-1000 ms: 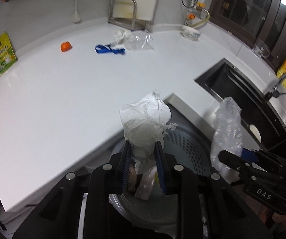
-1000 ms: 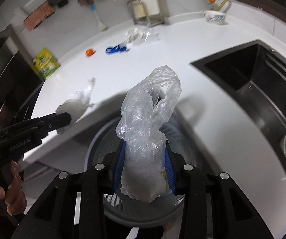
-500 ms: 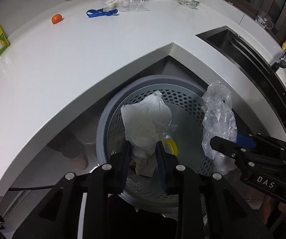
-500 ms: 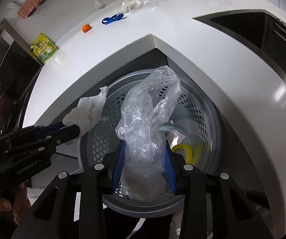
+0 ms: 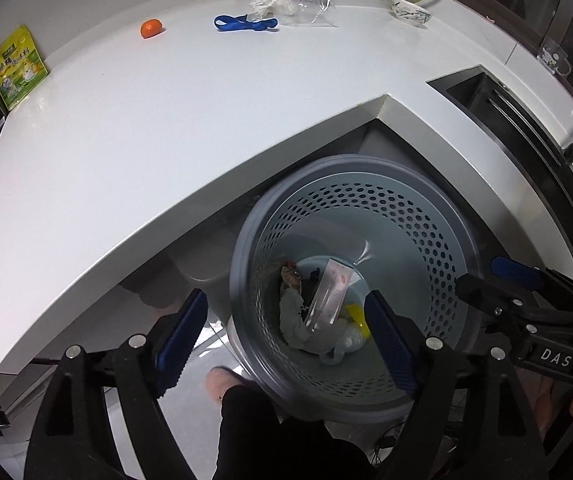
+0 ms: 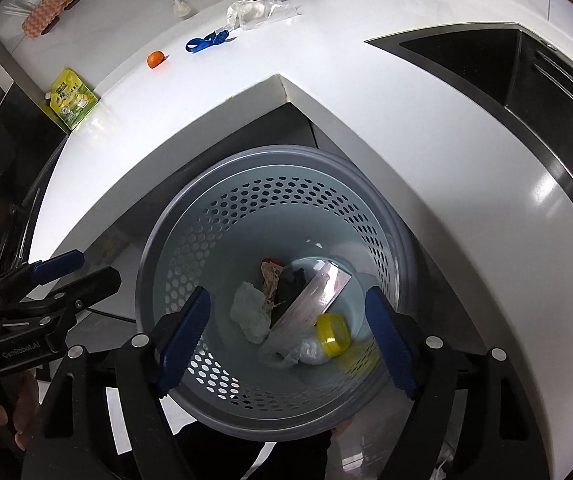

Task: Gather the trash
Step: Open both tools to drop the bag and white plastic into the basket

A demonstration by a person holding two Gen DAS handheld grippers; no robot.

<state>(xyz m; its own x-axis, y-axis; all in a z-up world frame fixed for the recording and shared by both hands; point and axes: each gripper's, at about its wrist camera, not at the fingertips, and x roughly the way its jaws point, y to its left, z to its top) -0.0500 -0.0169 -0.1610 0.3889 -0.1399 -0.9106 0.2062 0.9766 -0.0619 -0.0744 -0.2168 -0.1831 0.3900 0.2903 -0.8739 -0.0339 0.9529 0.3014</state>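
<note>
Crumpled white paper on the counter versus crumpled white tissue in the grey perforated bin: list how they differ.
The crumpled white paper lies on the white counter, by a clear plastic bag; the crumpled white tissue lies at the bottom of the grey perforated bin among other trash. The paper is still uncollected; the tissue is already binned. Both are white and crumpled.

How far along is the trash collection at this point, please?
Done: crumpled tissue and a clear bag lie in the grey bin. In hand: nothing; left gripper and right gripper are opening, empty. Left: blue ribbon and crumpled wrappers on the counter.
</note>
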